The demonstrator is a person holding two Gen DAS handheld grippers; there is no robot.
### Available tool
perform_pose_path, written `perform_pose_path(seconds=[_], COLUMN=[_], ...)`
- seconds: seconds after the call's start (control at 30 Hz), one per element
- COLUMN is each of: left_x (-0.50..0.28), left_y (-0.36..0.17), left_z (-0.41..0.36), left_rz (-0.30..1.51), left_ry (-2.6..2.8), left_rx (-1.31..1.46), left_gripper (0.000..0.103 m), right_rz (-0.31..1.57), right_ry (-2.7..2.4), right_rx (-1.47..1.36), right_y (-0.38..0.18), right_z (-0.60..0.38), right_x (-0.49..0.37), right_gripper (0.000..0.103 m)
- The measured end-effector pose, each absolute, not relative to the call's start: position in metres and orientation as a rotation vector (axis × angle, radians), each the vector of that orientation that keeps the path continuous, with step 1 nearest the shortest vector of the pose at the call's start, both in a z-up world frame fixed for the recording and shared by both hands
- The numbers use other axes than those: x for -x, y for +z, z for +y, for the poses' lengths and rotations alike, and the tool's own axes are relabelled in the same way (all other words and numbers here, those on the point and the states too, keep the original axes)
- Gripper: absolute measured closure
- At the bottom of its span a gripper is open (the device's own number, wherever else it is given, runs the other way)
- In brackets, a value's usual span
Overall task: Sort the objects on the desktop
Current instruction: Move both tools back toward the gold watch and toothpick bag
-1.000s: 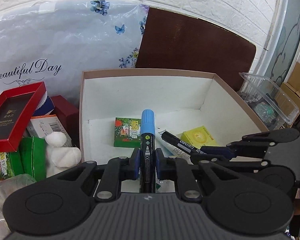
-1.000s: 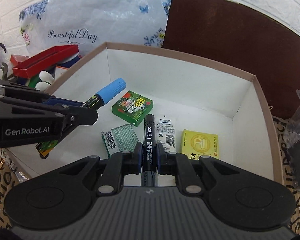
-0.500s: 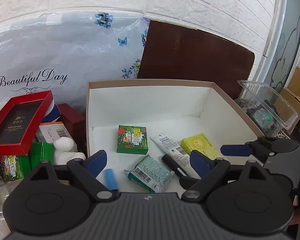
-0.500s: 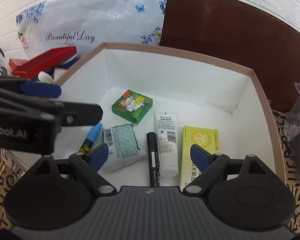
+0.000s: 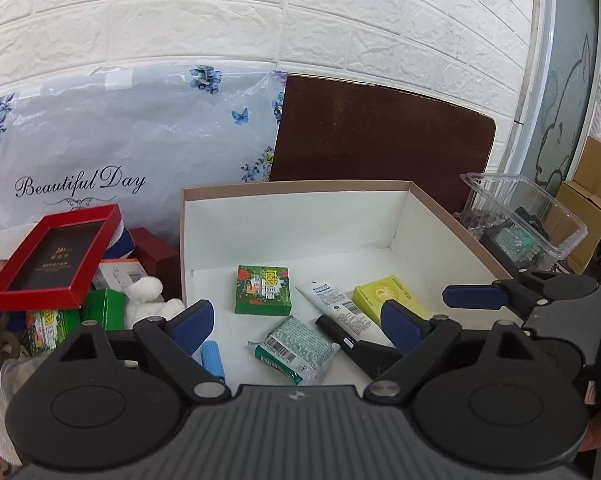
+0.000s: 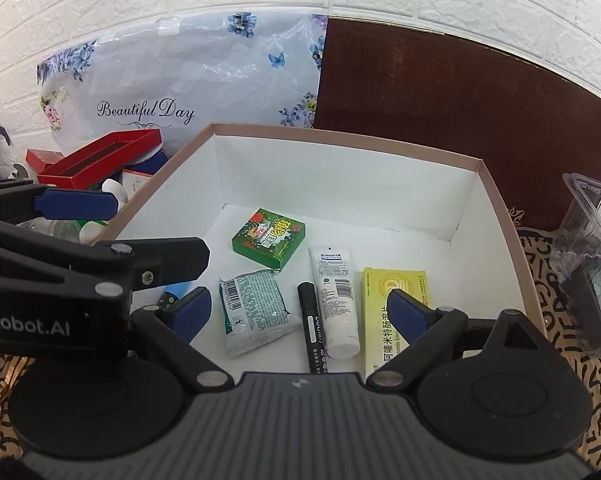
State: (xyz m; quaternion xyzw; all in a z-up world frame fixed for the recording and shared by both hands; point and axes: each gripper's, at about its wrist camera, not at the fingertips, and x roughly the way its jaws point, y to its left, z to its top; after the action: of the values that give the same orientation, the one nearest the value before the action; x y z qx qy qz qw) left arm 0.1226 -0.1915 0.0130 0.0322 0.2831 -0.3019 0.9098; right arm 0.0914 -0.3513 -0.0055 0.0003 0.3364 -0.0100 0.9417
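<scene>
With both markers dropped, L gripper (image 5: 296,316) & R gripper (image 6: 300,310) gape, nothing between jaws. Blue marker (image 5: 213,356) & black marker (image 6: 314,330) lie in white box (image 6: 496,200). Lift clear over rim before next pick from clutter at left.

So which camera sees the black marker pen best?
The right wrist view. There the black marker lies in plain sight in the box, cap to near its lower end, between the green-white packet and the white tube. The left wrist view shows only its cap end; the tool hides the rest.
</scene>
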Motion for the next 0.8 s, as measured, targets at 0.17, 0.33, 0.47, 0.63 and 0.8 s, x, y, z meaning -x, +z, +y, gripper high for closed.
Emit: perform_pose_path(seconds=[0.17, 0.33, 0.47, 0.63, 0.8], left_x=[-0.108, -0.09, -0.076, -0.054, -0.026], left_y=[0.016, 0.019, 0.02, 0.019, -0.001], left_z=[-0.181, -0.171, -0.16, -0.133, -0.085], left_rz=[0.567, 0.547, 0.532, 0.516, 0.511], left_ry=[-0.615, -0.608, -0.599, -0.582, -0.522], left_rx=[-0.048, -0.027, -0.01, 0.019, 0.061], left_gripper=[0.01, 0.009, 0.009, 0.008, 0.005], right_rz=[0.666, 0.643, 0.631, 0.614, 0.593], right_ry=[-0.022, -0.015, 0.006, 0.044, 0.144], right_rx=[0.01, 0.032, 0.036, 0.023, 0.014], right_y=[-0.001, 0.004, 0.008, 0.01, 0.003], right_z=[-0.343, -0.332, -0.322, -0.305, -0.275], right_x=[-0.078, -0.064, -0.05, -0.032, -0.008], right_gripper=[0.01, 0.01, 0.01, 0.01, 0.006])
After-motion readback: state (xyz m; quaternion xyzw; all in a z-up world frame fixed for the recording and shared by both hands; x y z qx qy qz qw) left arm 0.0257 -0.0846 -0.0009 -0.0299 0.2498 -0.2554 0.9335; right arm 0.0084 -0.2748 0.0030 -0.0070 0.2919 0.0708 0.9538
